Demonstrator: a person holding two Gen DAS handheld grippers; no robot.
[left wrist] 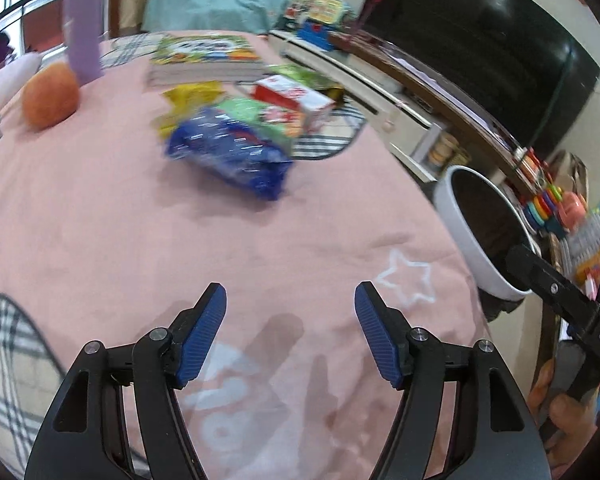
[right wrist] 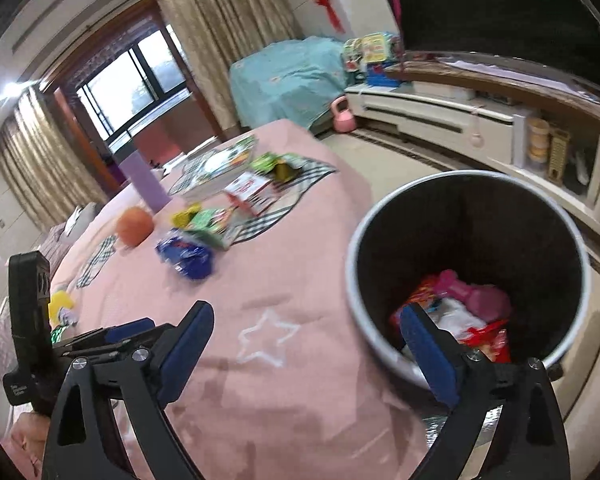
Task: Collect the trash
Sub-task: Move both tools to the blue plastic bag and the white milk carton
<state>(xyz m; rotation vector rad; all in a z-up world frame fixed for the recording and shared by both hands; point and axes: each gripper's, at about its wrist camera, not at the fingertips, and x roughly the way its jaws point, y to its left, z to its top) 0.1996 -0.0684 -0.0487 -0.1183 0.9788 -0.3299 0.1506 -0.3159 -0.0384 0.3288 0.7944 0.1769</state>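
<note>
A crumpled blue wrapper point(left wrist: 232, 152) point(right wrist: 186, 256) lies on the pink bedspread point(left wrist: 140, 240) point(right wrist: 280, 280). Behind it sit a green packet point(left wrist: 256, 114), a yellow wrapper point(left wrist: 192, 96) and a red-and-white carton point(left wrist: 296, 98) point(right wrist: 252, 192). My left gripper point(left wrist: 290, 308) hovers over the bedspread nearer than the blue wrapper, open and empty. My right gripper point(right wrist: 306, 330) is open and empty, one finger over the bed edge, the other over the white trash bin point(right wrist: 580, 320) point(left wrist: 468, 240). The bin holds pink, red and white trash point(right wrist: 464, 308).
An orange fruit point(left wrist: 50, 96) point(right wrist: 135, 225), a purple bottle point(left wrist: 83, 32) point(right wrist: 146, 184) and a stack of books point(left wrist: 208, 60) sit farther back on the bed. A low white cabinet point(right wrist: 440, 116) and a dark screen point(left wrist: 480, 56) run along the right. A pink kettlebell point(right wrist: 343, 115) stands on the floor.
</note>
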